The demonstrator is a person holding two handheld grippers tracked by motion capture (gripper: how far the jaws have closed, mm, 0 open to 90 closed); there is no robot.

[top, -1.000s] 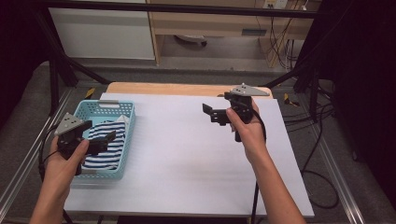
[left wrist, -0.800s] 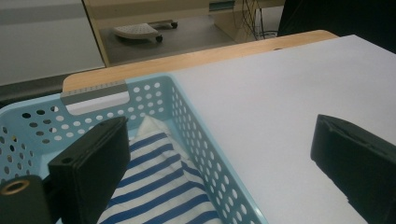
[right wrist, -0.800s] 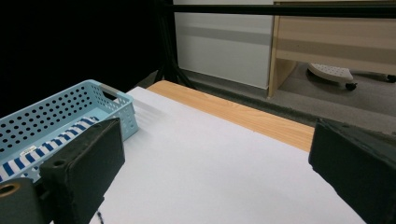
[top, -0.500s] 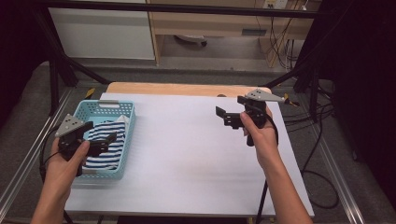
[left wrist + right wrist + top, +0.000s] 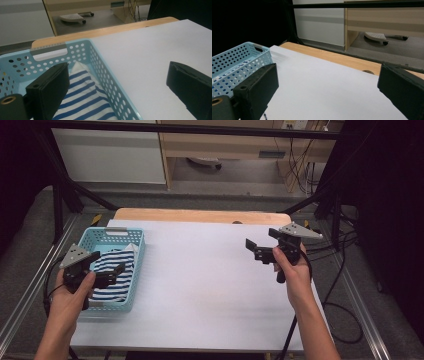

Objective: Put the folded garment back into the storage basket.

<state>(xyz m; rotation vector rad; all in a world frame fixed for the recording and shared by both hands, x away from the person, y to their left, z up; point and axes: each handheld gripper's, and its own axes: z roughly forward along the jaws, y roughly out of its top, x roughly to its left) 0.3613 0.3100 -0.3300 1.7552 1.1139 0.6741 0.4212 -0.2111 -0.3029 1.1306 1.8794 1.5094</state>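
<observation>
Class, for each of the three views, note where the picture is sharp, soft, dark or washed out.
High view: white table sheet bright, side edges near black. Left gripper view: blue basket and striped cloth sharp, near jaws soft. Right gripper view: dark upper left corner, soft near jaws, basket clear.

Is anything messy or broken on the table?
Nothing stands out. The striped cloth lies bunched inside the blue basket, which sits whole at the table's left edge. Both the left gripper and right gripper are open, holding nothing.
</observation>
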